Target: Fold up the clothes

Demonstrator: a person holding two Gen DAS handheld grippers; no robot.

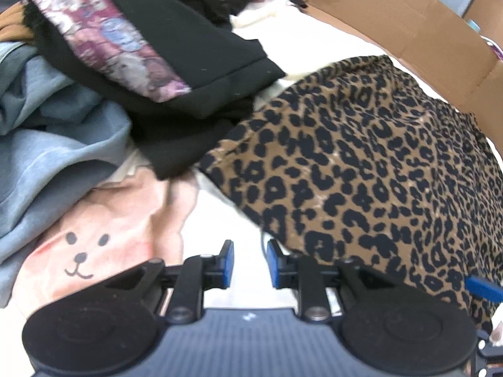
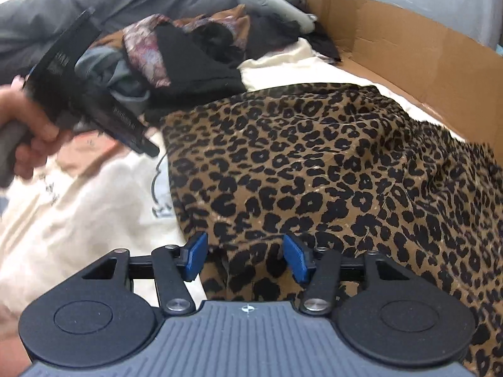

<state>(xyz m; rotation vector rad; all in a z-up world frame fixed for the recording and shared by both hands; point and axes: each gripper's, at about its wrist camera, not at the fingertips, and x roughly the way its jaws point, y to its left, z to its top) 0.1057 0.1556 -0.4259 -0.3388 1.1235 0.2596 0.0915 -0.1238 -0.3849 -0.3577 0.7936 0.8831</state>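
A leopard-print garment lies spread over a cream sheet, and it fills the right of both views. My left gripper hangs open just off the garment's left edge, over the sheet, with nothing between its pads. My right gripper stands open astride the garment's near hem, and leopard fabric lies between its blue pads. One blue finger of the right gripper shows at the left wrist view's right edge. A hand holds the left tool, blurred, at the left of the right wrist view.
A heap of clothes lies to the left: a pink garment with a bear face, a blue sweatshirt and a black piece with floral trim. A cream printed garment lies near left. A cardboard wall borders the back and right.
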